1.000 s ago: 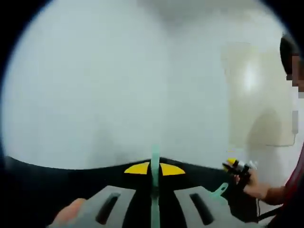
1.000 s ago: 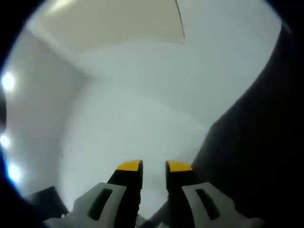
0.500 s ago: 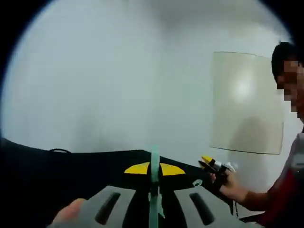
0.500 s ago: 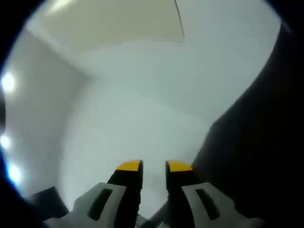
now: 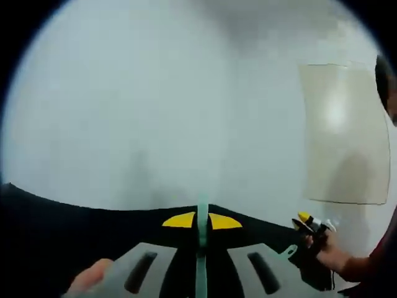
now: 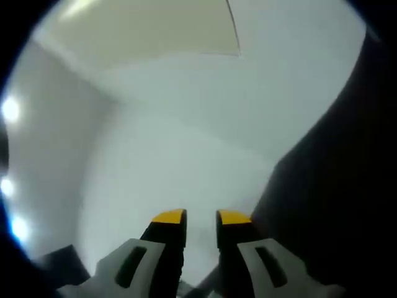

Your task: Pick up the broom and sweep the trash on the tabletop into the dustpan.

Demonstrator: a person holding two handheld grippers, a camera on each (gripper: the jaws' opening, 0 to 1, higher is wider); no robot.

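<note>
In the left gripper view, the left gripper [image 5: 202, 221] is clamped on a thin green handle [image 5: 201, 248], likely the broom's, rising between its yellow tips. A fingertip [image 5: 90, 277] shows low left. Beyond lies a dark counter [image 5: 74, 223]. At far right, a hand [image 5: 327, 253] holds the right gripper [image 5: 308, 221] before a pale wall [image 5: 155, 105] with a beige panel [image 5: 347, 133]. In the right gripper view, the right gripper [image 6: 200, 217] has its jaws narrowly apart, holding nothing, facing the wall [image 6: 186, 143].
</note>
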